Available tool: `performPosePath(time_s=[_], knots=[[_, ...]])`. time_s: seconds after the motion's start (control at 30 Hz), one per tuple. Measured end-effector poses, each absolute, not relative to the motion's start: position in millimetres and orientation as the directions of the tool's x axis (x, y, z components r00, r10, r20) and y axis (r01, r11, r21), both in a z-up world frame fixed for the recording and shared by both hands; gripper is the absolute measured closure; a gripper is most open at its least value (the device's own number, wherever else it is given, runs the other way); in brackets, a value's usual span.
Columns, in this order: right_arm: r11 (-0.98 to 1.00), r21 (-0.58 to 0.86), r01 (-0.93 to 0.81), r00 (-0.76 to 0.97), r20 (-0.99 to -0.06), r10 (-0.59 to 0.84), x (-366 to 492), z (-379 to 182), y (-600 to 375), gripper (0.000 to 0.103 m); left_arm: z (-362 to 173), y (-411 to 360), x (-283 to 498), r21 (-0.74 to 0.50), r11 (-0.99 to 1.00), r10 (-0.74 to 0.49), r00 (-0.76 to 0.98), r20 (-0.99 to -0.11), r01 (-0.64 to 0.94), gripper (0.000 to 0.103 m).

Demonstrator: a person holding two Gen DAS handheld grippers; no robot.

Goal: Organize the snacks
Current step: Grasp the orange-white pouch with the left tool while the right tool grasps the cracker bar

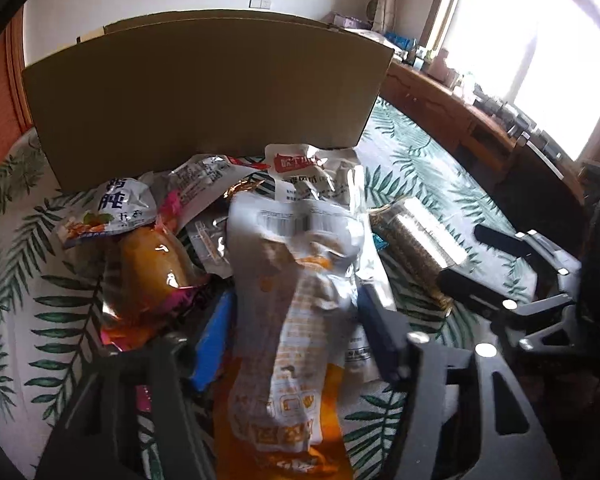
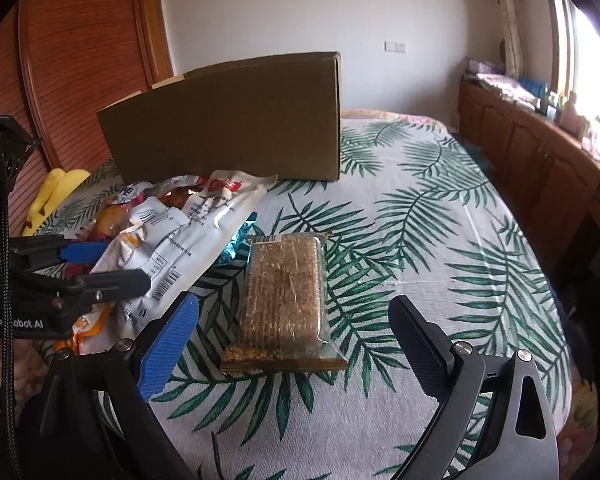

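My left gripper point(image 1: 296, 320) points down into a pile of snack packets on the leaf-print cloth. Its blue pad and dark pad press the sides of a crumpled white and orange packet point(image 1: 292, 280), which buckles up between them. From the right wrist view, that left gripper point(image 2: 124, 262) sits at the left with the same packet point(image 2: 128, 244). My right gripper point(image 2: 296, 304) stands open astride a clear packet of brown grain bar point(image 2: 284, 292), with neither pad touching it. In the left wrist view the right gripper point(image 1: 460, 254) sits at the grain bar point(image 1: 416, 236).
A tall brown cardboard box point(image 1: 204, 92) point(image 2: 228, 120) stands behind the pile. Other packets lie around: an orange vacuum pack point(image 1: 152, 268), a white packet with a red label point(image 1: 312, 176). A yellow plush toy point(image 2: 56, 192) lies far left. Wooden cabinets point(image 2: 540, 168) run along the right.
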State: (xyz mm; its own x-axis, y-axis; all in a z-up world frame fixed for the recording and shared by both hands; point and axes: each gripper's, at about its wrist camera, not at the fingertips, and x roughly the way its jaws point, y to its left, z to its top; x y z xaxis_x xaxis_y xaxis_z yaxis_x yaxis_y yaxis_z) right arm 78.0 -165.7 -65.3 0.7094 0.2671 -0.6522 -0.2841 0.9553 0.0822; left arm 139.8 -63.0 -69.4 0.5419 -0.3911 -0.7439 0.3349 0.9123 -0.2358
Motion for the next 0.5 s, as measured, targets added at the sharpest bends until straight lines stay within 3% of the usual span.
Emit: performPosePath(time_s=[0.37, 0.5], knots=[[0.946, 0.053, -0.319, 0.664, -0.699, 0.264, 95, -78, -151, 0.006, -66, -54, 131, -0.246, 0.908, -0.406, 0.564, -0.719, 0.34, 0.049], [0.947, 0.03, -0.321, 0.657, -0.713, 0.245, 99, -81, -149, 0.011, -59, -44, 124, -0.265, 0.907, -0.416, 0.587, -0.695, 0.328, 0.049]])
